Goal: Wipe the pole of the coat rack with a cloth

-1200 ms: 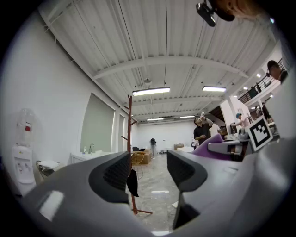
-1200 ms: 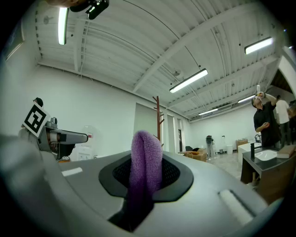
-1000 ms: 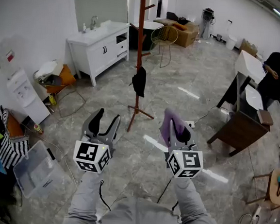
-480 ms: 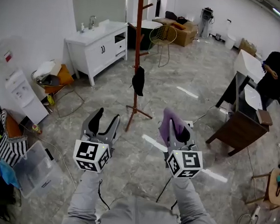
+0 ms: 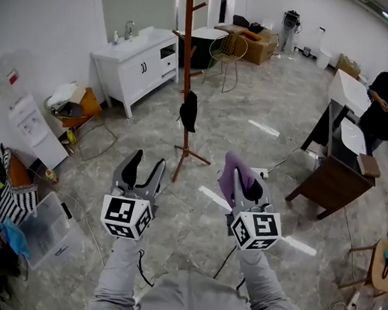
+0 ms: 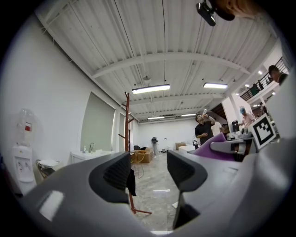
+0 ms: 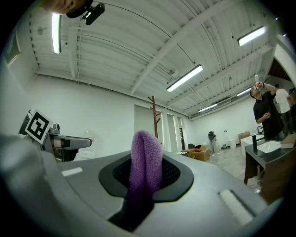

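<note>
A reddish-brown wooden coat rack (image 5: 186, 69) stands on the marble floor ahead, with a black garment (image 5: 188, 111) hanging low on its pole. My right gripper (image 5: 240, 177) is shut on a folded purple cloth (image 5: 232, 171), well short of the rack and to its right. In the right gripper view the purple cloth (image 7: 144, 166) sticks up between the jaws, and the rack (image 7: 154, 115) shows far behind. My left gripper (image 5: 145, 168) is open and holds nothing, below and left of the rack's feet. The rack's pole (image 6: 127, 134) stands beyond the left gripper (image 6: 148, 173).
A white sink cabinet (image 5: 138, 62) and a wire chair (image 5: 229, 51) stand behind the rack. A dark desk (image 5: 333, 180) is at the right, with a person (image 5: 387, 93) beyond it. A water dispenser (image 5: 31, 123), a plastic bin (image 5: 48, 236) and bags crowd the left wall.
The view has shifted slightly, so the rack sits a little further left and nearer. Both grippers keep their pose, and the cloth stays in the right one.
</note>
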`<move>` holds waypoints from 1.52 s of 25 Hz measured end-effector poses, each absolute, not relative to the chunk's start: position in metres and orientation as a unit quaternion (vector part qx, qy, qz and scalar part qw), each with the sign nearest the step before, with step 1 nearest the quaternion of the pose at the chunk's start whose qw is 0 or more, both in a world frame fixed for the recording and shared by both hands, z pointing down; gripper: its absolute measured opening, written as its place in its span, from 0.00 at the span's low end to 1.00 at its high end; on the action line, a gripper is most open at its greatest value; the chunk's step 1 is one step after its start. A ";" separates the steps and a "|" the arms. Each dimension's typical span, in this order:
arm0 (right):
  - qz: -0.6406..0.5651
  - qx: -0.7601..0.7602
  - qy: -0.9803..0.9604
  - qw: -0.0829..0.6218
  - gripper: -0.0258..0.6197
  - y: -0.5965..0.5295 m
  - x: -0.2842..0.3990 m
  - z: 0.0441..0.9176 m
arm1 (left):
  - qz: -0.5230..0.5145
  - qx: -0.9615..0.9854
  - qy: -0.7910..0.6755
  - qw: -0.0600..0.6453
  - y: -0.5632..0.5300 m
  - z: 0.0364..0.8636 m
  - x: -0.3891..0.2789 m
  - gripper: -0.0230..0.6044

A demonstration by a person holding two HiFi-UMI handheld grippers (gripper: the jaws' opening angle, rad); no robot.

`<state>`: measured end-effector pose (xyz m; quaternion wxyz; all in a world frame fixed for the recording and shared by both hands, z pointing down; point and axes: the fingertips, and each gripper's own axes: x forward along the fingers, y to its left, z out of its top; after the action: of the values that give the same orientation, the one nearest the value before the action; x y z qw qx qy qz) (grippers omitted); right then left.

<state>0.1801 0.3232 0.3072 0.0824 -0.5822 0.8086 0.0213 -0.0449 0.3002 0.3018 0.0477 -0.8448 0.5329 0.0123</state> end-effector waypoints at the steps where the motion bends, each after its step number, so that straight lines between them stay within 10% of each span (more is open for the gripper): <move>1: 0.020 -0.581 0.809 0.081 0.15 0.321 0.183 0.310 | 0.012 -0.844 0.534 0.047 0.300 0.304 -0.042 0.46; 38: -0.001 -0.626 0.778 0.051 0.15 0.051 0.098 0.342 | -0.008 -0.889 0.457 0.024 0.007 0.345 -0.091 0.46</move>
<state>0.0982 0.0507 0.3423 0.0514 -0.6257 0.7784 -0.0011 -0.0912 0.0070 0.3455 0.0241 -0.8890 0.4572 -0.0082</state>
